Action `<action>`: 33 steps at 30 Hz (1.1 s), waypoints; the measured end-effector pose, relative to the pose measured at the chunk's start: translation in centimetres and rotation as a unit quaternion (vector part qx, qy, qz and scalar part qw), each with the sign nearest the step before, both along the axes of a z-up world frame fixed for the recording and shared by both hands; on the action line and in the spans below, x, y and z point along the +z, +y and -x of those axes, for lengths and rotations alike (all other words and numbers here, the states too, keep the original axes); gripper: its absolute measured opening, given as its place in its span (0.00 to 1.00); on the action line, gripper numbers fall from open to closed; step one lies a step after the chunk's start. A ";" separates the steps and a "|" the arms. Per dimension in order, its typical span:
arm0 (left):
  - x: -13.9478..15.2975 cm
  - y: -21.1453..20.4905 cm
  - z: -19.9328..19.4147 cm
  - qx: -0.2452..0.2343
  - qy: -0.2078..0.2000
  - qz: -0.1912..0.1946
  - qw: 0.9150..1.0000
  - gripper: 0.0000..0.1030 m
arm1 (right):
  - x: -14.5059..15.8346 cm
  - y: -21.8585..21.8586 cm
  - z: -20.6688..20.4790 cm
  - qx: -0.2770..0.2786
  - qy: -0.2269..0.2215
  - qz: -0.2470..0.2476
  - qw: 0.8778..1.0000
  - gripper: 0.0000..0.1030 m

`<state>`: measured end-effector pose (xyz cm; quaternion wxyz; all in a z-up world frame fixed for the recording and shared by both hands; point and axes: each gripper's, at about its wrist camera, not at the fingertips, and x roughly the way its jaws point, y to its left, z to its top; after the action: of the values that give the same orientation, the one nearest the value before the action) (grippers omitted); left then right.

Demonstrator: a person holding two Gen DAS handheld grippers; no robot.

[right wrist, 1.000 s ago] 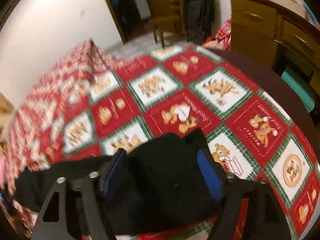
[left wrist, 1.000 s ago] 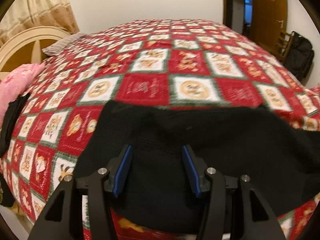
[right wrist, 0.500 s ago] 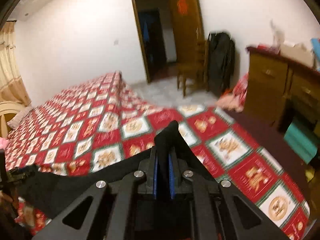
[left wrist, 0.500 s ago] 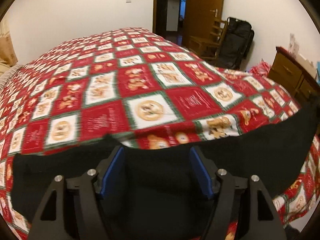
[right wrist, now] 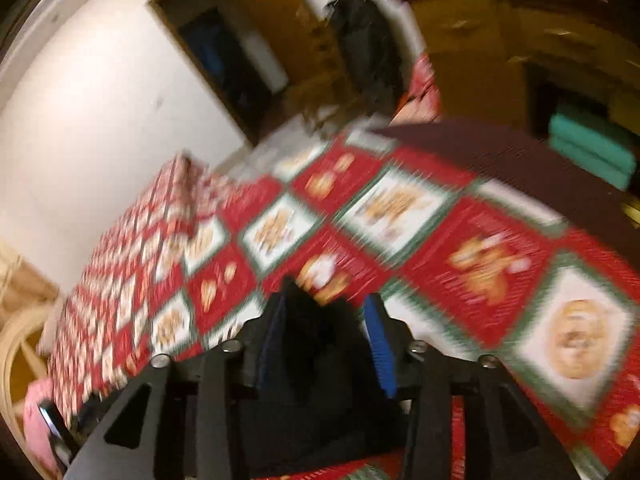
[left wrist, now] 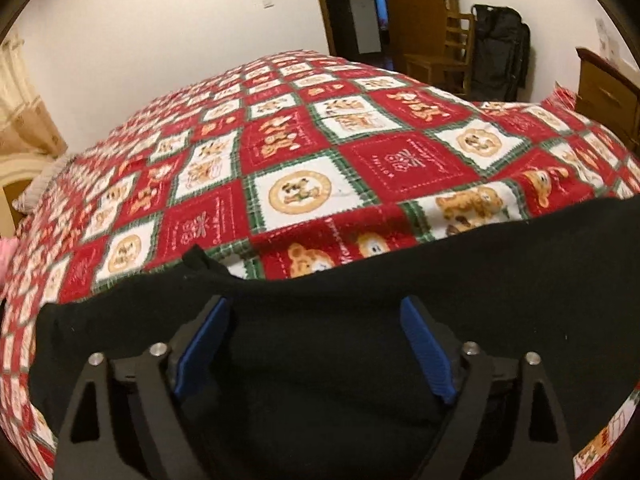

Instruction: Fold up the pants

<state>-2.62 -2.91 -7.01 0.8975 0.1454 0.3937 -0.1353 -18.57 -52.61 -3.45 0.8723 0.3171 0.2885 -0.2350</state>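
Black pants [left wrist: 480, 280] lie in a long band across the near edge of a bed with a red patchwork quilt [left wrist: 400, 160]. My left gripper [left wrist: 314, 320] hovers over their middle. Its jaws are opening wide, and its blue pads [left wrist: 204, 344] stand clear of the cloth beneath. The right wrist view is blurred. There my right gripper [right wrist: 326, 308] is opening too, and a peaked fold of the pants [right wrist: 304, 332] stands between its pads, leaning on the left one. The right pad [right wrist: 380, 348] is apart from the cloth.
Beyond the bed are an open doorway, a wooden chair [left wrist: 440, 56] and a black bag [left wrist: 500, 48]. A wooden dresser [left wrist: 608, 96] stands at the right. A pillow [left wrist: 36, 188] and a pink item [right wrist: 34, 412] lie at the bed's left end.
My left gripper swung right along the pants and opened wider. My right gripper clamped shut on a fold of the pants half a second ago and has since parted, tipping down toward the quilt.
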 end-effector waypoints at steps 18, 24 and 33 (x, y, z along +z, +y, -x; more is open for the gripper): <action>-0.2 -0.2 -0.2 0.008 0.012 0.002 1.000 0.88 | -4.1 2.3 1.3 0.002 0.064 -0.013 0.998 0.13; -0.2 -0.3 -0.2 0.008 0.011 -0.001 1.000 0.88 | -1.5 4.6 2.0 0.002 0.061 0.069 0.996 0.07; -0.1 -0.3 -0.2 0.007 0.013 0.001 1.000 0.88 | -3.4 3.8 4.0 -0.018 0.115 0.007 0.993 0.12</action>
<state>-2.41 -3.18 -7.16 0.8936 0.1395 0.4059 -0.1311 -22.53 -48.78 -6.85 0.8313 0.2867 0.3795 -0.2877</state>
